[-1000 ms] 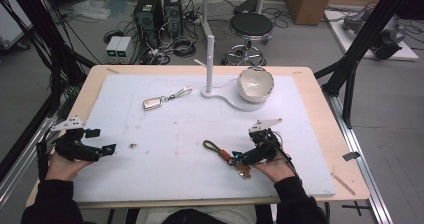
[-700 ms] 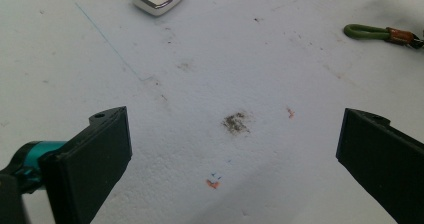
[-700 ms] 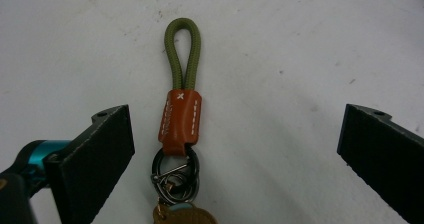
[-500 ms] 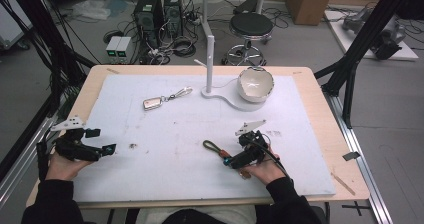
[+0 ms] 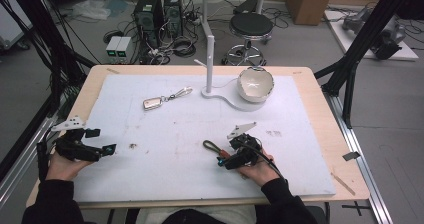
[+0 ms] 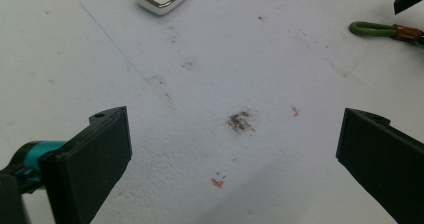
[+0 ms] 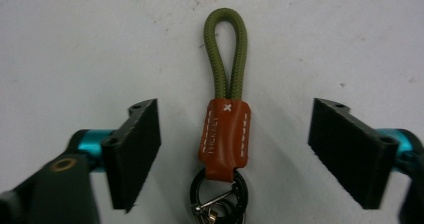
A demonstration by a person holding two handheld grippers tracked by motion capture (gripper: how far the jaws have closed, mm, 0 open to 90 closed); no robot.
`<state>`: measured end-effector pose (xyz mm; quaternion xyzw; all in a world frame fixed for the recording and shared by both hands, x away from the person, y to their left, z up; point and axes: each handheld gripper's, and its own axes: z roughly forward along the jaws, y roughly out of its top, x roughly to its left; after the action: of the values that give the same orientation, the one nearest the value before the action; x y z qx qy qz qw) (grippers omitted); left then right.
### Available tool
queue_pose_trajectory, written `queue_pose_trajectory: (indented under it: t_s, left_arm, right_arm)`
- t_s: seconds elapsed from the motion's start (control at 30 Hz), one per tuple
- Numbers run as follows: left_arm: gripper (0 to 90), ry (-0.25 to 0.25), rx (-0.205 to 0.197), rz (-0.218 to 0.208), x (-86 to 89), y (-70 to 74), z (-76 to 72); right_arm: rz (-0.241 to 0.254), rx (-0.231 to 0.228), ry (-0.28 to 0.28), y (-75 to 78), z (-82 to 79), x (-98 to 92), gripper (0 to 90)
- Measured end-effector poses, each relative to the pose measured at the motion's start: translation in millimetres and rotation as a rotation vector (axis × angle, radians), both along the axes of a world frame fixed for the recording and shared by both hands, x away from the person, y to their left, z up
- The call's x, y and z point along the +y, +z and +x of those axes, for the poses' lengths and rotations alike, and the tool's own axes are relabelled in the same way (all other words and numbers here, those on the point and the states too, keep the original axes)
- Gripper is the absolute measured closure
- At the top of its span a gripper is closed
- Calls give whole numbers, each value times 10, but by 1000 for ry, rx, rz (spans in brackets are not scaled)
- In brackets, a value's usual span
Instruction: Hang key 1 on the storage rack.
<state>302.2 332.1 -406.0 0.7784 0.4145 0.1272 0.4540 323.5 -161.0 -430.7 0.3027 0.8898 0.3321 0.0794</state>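
A key strap [image 7: 225, 109] lies flat on the white mat: an olive cord loop, a brown leather sleeve and a black ring at the near end. My right gripper [image 7: 234, 154] straddles the sleeve, its jaws have just been closing, and a gap shows on both sides, so the pads do not touch it. In the high view the right gripper [image 5: 221, 160] sits over the strap [image 5: 210, 145] at the mat's front centre. My left gripper [image 6: 232, 159] stands wide open over bare mat, resting at the front left [image 5: 106, 149]. A silver key fob [image 5: 152, 103] with a chain lies farther back.
A white bowl [image 5: 255, 84] stands at the back right of the mat, beside a white lamp stand [image 5: 209, 59] with a curved base. The wooden table [image 5: 320, 109] edge frames the mat. A dark smudge [image 6: 241, 121] marks the mat ahead of the left gripper.
The right hand has slid left along the front of the mat, bringing its gripper over the strap. The left hand has stayed put.
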Motion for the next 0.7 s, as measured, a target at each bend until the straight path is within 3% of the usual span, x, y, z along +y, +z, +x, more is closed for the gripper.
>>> queue_pose_trajectory:
  t_s: [0.13, 0.17, 0.2, 0.23, 0.27, 0.3, 0.33, 0.43, 0.7]
  left_arm:
    - [17, 4, -3, 0, 8, -2, 0]
    - [17, 4, -3, 2, 8, -6, 1]
    - [17, 4, -3, 2, 8, -6, 1]
    - [17, 5, -4, 4, 6, -8, 1]
    - [17, 5, -4, 4, 6, -8, 1]
    - [17, 5, -6, 4, 7, -8, -1]
    - [17, 5, -6, 4, 7, -8, -1]
    - [17, 5, -13, 0, 14, -3, -5]
    - [17, 8, -14, 3, 20, -4, -5]
  right_arm:
    - [-26, 1, 14, -24, -21, 48, 322]
    - [-38, -5, 14, -29, -29, 64, 386]
    - [-38, -5, 14, -29, -29, 64, 386]
    - [-52, -19, 16, -26, -43, 77, 450]
    - [-52, -19, 16, -26, -43, 77, 450]
    - [-57, -28, 14, -20, -55, 89, 513]
    - [-57, -28, 14, -20, -55, 89, 513]
    - [-74, -28, 4, -25, -62, 111, 628]
    - [-77, -33, 20, -14, -75, 120, 701]
